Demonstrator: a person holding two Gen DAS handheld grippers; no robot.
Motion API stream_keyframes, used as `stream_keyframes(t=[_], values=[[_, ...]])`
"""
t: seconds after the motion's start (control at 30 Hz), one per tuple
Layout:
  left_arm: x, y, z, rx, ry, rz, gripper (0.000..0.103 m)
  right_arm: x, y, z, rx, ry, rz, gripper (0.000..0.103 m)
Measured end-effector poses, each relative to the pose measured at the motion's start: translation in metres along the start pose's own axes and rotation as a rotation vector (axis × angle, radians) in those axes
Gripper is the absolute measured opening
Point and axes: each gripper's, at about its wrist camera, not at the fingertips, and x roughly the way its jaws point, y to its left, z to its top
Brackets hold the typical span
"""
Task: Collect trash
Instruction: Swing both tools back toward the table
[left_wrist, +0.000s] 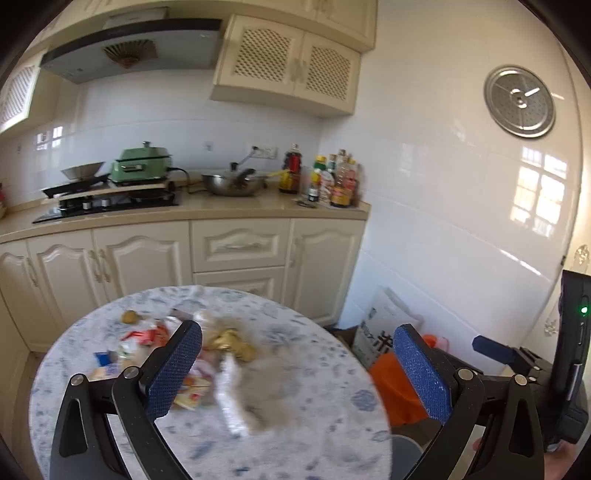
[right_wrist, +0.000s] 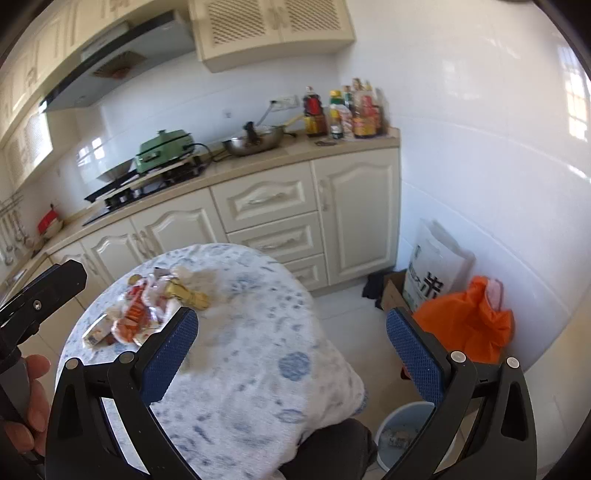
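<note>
Found the left gripper gaping wide, nothing between its blue pads. Found the right gripper likewise spread, holding nothing. Hung both over the near half of a round table in a blue-flowered cloth, neither touching it.

Saw the trash heaped on the far left part of the table: red and white wrappers, a crumpled gold foil, a small brown lump just behind, clear plastic trailing toward the near edge. Lay partly hidden behind the left gripper's left finger. From the right wrist, showed the same trash just beyond that gripper's left finger, well left of its gap. Blurred in both views, so could not tell single pieces further.

Caught a hand at the left edge of the right wrist view, wrapped round a dark handle.

Spotted a pale bin on the floor beside the table, below the right gripper's right finger, with scraps inside. Noted an orange bag beyond it against the tiled wall, a white sack and an open carton just behind.

Farther off, made out cream cabinets under a counter bearing a green pot, a wok and a cluster of bottles.
</note>
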Motion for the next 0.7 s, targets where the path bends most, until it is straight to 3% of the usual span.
stream_keyframes(t=[0.37, 0.7], values=[[-0.063, 0.061, -0.023, -0.031, -0.068, 0.202, 0.102, 0.004, 0.092, 0.007, -0.149, -0.044, 0.104, 0.103], [-0.041, 0.089, -0.022, -0.051, 0.01, 0.305, 0.102, 0.044, 0.138, -0.001, -0.226, 0.021, 0.15, 0.103]])
